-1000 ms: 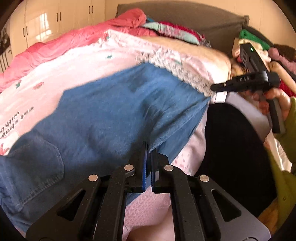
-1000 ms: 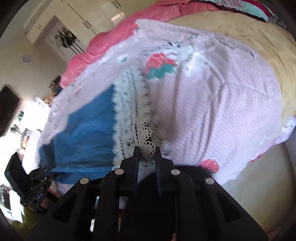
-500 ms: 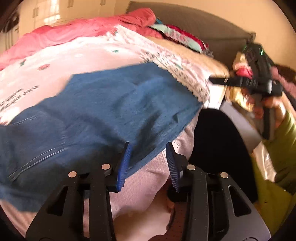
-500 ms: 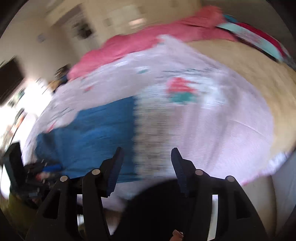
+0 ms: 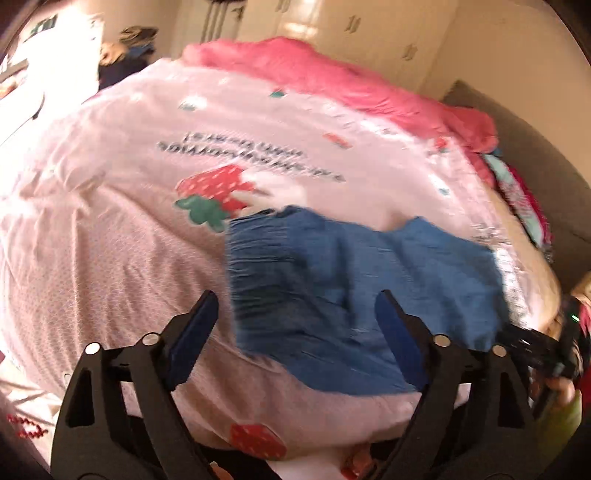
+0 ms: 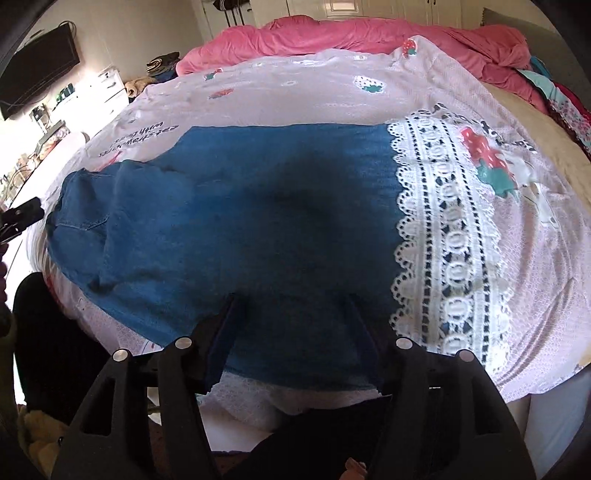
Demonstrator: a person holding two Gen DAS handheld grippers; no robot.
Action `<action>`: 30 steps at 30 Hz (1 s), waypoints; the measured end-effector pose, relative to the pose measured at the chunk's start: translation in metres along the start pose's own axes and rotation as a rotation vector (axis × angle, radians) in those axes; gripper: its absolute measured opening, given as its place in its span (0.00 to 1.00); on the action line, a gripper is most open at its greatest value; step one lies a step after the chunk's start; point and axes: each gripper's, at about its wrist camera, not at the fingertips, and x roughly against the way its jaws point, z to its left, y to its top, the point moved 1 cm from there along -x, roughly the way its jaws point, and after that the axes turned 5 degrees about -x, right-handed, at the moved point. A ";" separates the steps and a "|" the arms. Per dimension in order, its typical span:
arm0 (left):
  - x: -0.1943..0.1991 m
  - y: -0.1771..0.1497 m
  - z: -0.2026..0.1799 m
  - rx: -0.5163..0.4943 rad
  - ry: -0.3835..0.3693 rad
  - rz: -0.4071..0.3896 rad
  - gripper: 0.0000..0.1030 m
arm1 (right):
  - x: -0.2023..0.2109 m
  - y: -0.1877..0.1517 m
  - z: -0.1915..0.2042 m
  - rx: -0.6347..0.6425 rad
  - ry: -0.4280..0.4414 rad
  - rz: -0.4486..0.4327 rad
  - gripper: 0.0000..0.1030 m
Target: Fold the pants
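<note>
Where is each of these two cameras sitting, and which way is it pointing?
Left wrist: rides the left gripper, looking down over its opening, empty jaws at the jeans on the pink bedspread; the right gripper shows at the right edge.
Right wrist: rides the right gripper, jaws opening and empty, facing the jeans and lace trim; dark trousers show below.
Shared: jeans, bedspread, pink duvet.

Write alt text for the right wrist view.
Blue denim pants lie spread flat on a pink strawberry-print bedspread, beside its white lace band. The right gripper hangs just above their near edge, jaws opening, gripping nothing.
</note>
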 end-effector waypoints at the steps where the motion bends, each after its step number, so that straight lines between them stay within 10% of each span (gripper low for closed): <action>1: -0.009 0.002 -0.002 0.004 0.007 0.017 0.78 | 0.002 -0.001 -0.003 -0.006 0.001 -0.001 0.57; 5: -0.029 0.001 -0.003 0.004 0.012 0.018 0.36 | 0.003 -0.004 -0.004 -0.009 -0.004 -0.005 0.57; 8: -0.021 0.001 -0.002 0.009 0.002 -0.004 0.34 | 0.004 -0.006 0.000 0.006 -0.012 -0.003 0.60; 16: -0.029 -0.004 0.027 0.027 0.088 0.079 0.43 | 0.000 -0.005 0.001 0.005 0.003 -0.002 0.66; 24: 0.025 0.007 0.014 0.022 0.130 -0.086 0.63 | 0.014 -0.005 0.003 0.000 0.020 -0.028 0.68; 30: 0.015 0.026 -0.068 -0.152 -0.052 -0.091 0.72 | 0.011 -0.002 0.022 0.036 0.069 -0.028 0.68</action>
